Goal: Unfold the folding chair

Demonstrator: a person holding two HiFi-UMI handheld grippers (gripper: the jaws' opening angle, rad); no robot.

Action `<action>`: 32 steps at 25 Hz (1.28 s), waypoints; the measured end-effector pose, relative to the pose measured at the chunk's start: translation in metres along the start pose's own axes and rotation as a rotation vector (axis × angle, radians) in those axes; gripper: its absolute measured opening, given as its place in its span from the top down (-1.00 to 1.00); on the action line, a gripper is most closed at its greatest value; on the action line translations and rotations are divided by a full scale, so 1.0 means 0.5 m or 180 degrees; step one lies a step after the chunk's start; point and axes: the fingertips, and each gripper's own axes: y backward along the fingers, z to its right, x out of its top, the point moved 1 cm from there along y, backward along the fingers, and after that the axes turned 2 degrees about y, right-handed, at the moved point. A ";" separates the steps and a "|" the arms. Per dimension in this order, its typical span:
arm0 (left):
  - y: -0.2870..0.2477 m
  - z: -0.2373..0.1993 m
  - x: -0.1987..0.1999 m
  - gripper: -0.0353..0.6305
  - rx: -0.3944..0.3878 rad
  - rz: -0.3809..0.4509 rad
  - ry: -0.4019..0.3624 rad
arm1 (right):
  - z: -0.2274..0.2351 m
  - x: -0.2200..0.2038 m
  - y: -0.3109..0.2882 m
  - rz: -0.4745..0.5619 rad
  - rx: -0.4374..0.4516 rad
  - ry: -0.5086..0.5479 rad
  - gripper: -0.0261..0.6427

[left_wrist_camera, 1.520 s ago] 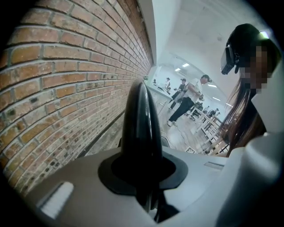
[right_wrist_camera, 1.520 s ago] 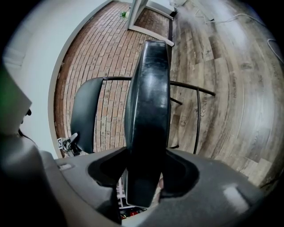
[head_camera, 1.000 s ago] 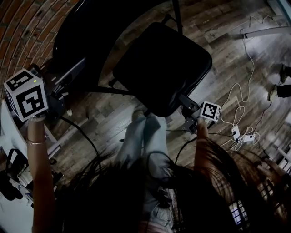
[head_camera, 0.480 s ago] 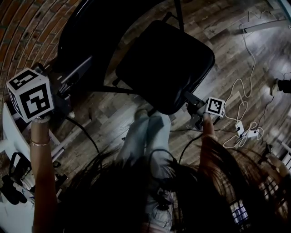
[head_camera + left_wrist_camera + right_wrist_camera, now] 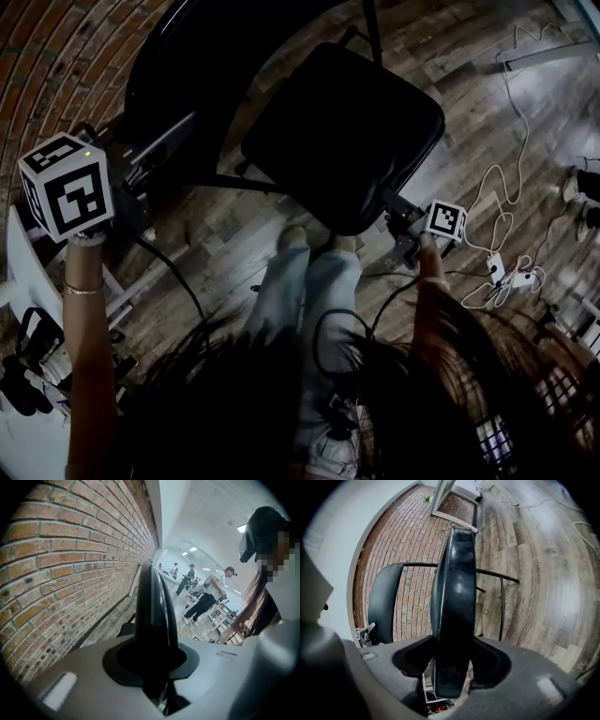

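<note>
The black folding chair stands on the wood floor with its seat lying flat and its backrest up at the far left. My left gripper is shut on the backrest's top edge, which fills the gap between its jaws in the left gripper view. At the seat's near right corner my right gripper is shut on the seat edge. The right gripper view also shows the backrest and the chair's thin frame tubes.
A brick wall curves behind the chair. White cables and a power strip lie on the floor at right, near a bystander's shoes. A white rack stands at left. My own legs are just in front of the seat.
Both grippers keep their grips and hardly move. My feet have shifted under the seat's front edge. The bystander's shoes at the right edge have moved.
</note>
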 end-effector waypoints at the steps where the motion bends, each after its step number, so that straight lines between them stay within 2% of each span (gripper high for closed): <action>1: -0.001 0.002 -0.001 0.65 -0.0002 -0.0005 0.0001 | 0.003 0.000 0.001 -0.0007 -0.0008 -0.0004 0.25; 12: -0.017 0.024 -0.009 0.64 -0.0022 -0.0041 0.0019 | 0.034 -0.007 0.010 -0.0078 0.0062 -0.0110 0.24; 22: -0.024 0.010 -0.010 0.64 -0.0025 -0.0034 0.0138 | 0.057 -0.009 0.009 -0.0147 0.0069 -0.0126 0.24; 32: -0.016 -0.012 -0.010 0.65 -0.0030 -0.0049 0.0150 | 0.053 -0.016 -0.003 -0.0155 0.0127 -0.0155 0.24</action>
